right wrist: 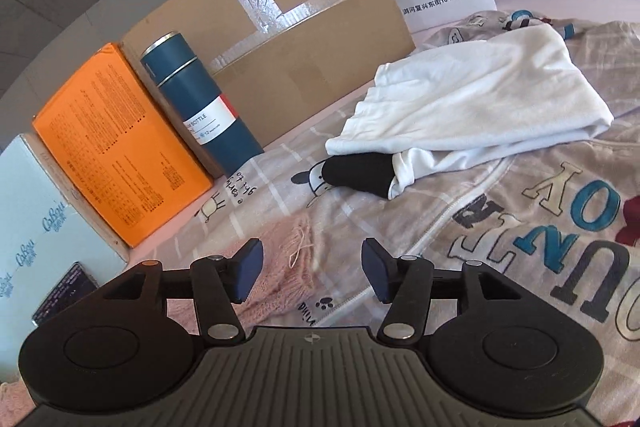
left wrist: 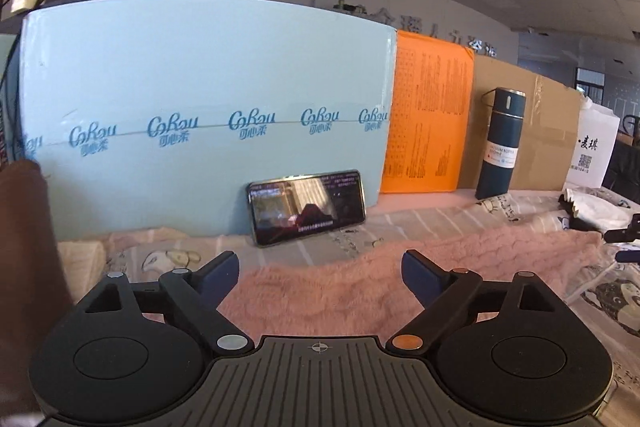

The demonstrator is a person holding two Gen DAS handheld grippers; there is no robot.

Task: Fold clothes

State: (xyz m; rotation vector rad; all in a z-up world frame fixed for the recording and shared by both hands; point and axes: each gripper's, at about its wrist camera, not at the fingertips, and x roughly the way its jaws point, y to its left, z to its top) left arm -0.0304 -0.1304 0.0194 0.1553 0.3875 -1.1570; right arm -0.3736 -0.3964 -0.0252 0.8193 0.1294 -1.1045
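Pink fleece [left wrist: 320, 291] edge between fingers [left wrist: 222, 277]

Black tool [left wrist: 320, 269], blue pads [left wrist: 420, 275], silver rivets

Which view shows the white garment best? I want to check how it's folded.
The right wrist view: the white garment lies in full sight on the printed sheet, loosely folded over a black piece. The left wrist view catches only a crumpled corner at its right edge.

Fluffy pink garment [left wrist: 352, 279] lying flat under and ahead of the open jaws, white folded garment [right wrist: 480, 99] far ahead-right, black sleeve end showing
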